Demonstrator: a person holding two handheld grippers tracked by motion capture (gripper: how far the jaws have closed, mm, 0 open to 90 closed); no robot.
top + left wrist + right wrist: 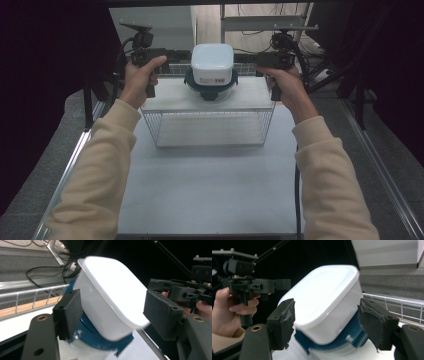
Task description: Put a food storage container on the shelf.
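A white, square plastic container with rounded corners (pixel 212 62) sits upside down on a round clear container with a dark teal snap-lock lid (pixel 210 90); the smooth, glossy white tub is stacked squarely on the teal lid, whose clip tabs stick out at the sides. The pair stands on the pale flat top board of a white wire-mesh rack (pixel 165 102), near the board's far edge and about midway between its left and right edges. The rack itself rests on a matte light-grey table (pixel 210 185), toward its far edge.

The left gripper (pixel 172 52), black and blocky, is held level by a hand (pixel 140 80) in a cream sleeve, just to the left of the white tub. In the left gripper view its two jaws, faced with dark, rough foam pads (pixel 71 312), stand wide on either side of the white container (pixel 110 302) and are clear of its walls.

The right gripper (pixel 255 60) is held the same way by the other hand (pixel 287 87), just right of the tub. In the right gripper view its frayed, torn-edged foam pads (pixel 285 323) also flank the white container (pixel 324 305) with the jaws spread wide, gripping nothing; the teal lid (pixel 352 336) shows below.
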